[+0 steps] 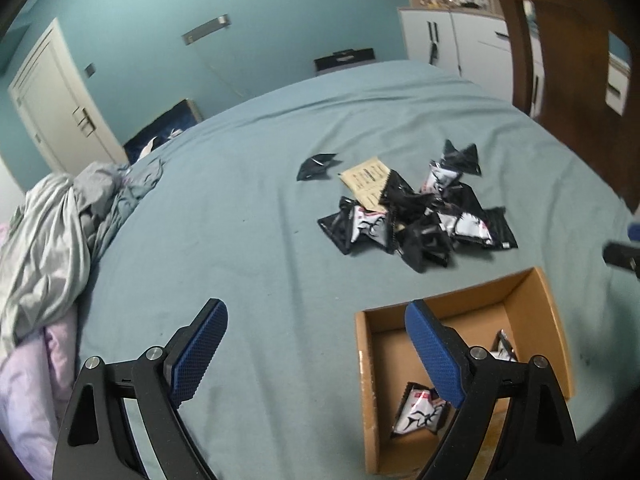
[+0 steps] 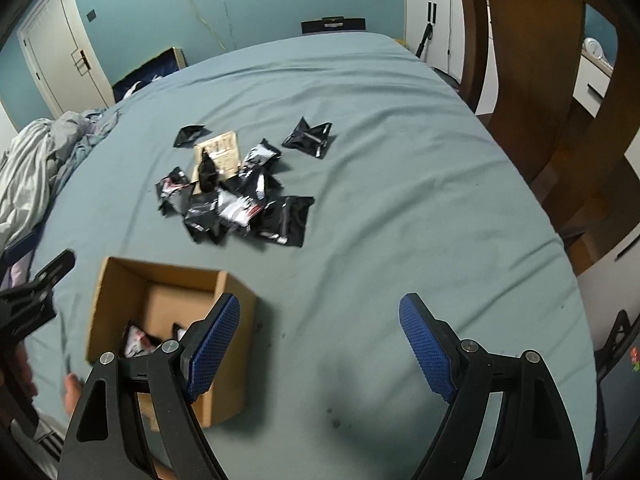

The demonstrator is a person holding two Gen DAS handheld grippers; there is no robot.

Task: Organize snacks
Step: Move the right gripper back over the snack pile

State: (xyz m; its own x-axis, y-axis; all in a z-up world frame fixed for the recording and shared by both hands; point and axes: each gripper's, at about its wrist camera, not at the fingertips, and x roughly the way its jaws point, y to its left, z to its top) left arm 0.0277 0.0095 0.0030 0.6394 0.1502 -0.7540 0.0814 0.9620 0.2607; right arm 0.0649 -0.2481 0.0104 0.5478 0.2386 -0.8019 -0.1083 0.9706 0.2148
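Left gripper (image 1: 316, 354): the jaws are spread wide and nothing is held between them; one blue pad (image 1: 434, 356) is seen over the near wall of the cardboard box (image 1: 536, 320), the other over bare bedsheet (image 1: 240, 200). Right gripper (image 2: 320, 346): the jaws are likewise parted and empty, poised above the sheet just beside the box. Inside the box, a few black-and-white snack packets (image 1: 420, 412) are already lodged. The remaining packets are heaped in a loose pile (image 1: 412, 216) near the middle of the bed, beyond the box, with a tan sachet (image 1: 368, 180) lying among them and one stray black packet (image 1: 316, 165) set slightly apart.

The step in hand is judged to be a return to the pile. A packet at the pile's edge is best singled out, so that only one is pinched; the crimped seam should be taken rather than the puffed body, since slick film may slip. Release is best made well inside the box walls.
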